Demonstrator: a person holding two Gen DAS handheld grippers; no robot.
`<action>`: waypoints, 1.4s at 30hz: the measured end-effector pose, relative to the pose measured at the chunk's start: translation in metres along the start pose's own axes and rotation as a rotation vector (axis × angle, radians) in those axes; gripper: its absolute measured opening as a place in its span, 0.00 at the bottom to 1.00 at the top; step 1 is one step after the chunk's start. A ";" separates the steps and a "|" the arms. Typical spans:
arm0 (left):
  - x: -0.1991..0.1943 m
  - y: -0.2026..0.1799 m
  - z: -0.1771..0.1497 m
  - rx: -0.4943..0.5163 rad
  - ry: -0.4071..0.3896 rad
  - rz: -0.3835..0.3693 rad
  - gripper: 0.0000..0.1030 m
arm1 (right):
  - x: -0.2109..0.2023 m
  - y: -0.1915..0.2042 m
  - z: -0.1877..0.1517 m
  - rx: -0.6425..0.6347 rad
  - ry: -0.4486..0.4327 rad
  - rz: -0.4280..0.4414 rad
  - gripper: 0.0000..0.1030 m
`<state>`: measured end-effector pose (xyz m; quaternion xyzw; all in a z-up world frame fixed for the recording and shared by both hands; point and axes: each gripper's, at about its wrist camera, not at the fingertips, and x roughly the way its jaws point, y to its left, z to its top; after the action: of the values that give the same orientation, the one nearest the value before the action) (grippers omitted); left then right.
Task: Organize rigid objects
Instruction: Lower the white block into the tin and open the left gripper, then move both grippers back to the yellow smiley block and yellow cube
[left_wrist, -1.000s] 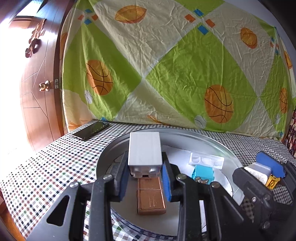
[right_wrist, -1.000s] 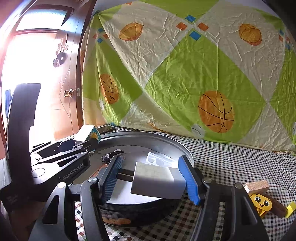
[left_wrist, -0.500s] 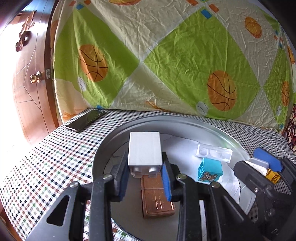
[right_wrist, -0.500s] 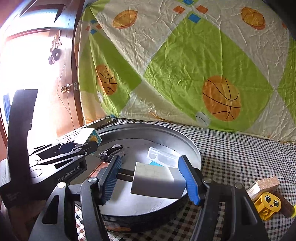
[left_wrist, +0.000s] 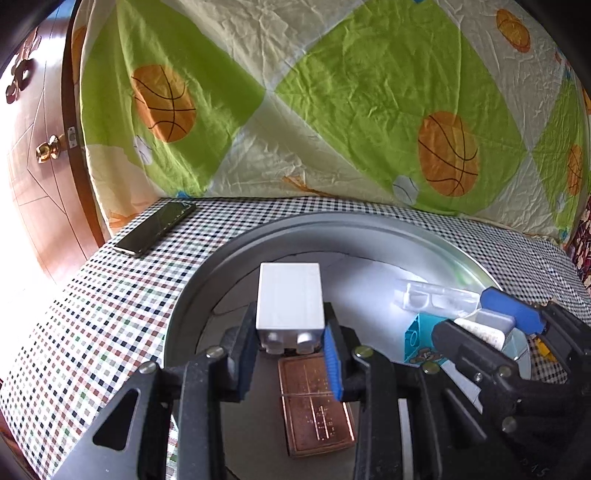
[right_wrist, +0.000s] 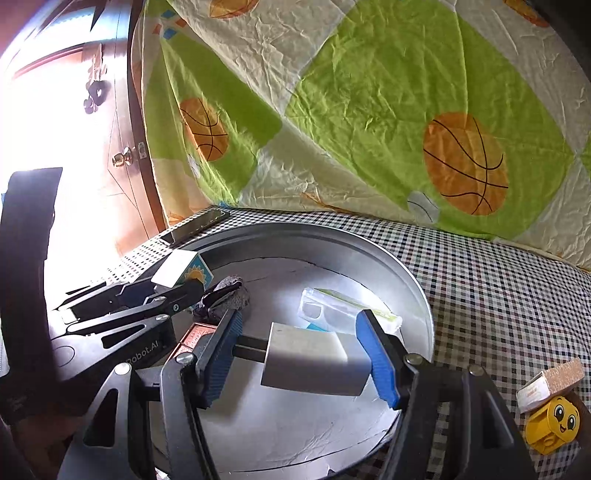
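Left wrist view: jaws of the left gripper (left_wrist: 290, 363) pinch a white brick (left_wrist: 290, 299) above the round metal tray (left_wrist: 369, 229), seemingly ready to drop it. Beyond, the right gripper (right_wrist: 308, 360) clamps a grey-white block (right_wrist: 314, 363) over the same tray.

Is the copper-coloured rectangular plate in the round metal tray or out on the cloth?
In: copper-coloured rectangular plate lies flat inside round metal tray.

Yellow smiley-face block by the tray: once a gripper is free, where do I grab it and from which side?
Grip the yellow smiley-face block across its two flat side faces, jaws coming down from above. It sits on the checked cloth outside the round metal tray, and a cork-topped block leans against its back, so front-to-back is probably crowded.
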<state>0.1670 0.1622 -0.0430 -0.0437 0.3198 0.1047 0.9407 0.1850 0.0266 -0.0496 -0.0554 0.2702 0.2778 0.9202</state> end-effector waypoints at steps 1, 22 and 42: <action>-0.001 0.001 0.000 -0.003 -0.006 0.010 0.34 | 0.002 0.000 0.001 -0.003 0.000 -0.001 0.64; -0.051 -0.044 -0.019 -0.044 -0.158 -0.056 0.93 | -0.083 -0.072 -0.034 0.068 -0.103 -0.113 0.80; -0.037 -0.264 -0.053 0.258 0.005 -0.298 0.95 | -0.170 -0.275 -0.097 0.317 -0.005 -0.521 0.80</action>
<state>0.1667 -0.1092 -0.0583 0.0303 0.3228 -0.0779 0.9428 0.1695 -0.3106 -0.0549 0.0220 0.2847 -0.0128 0.9583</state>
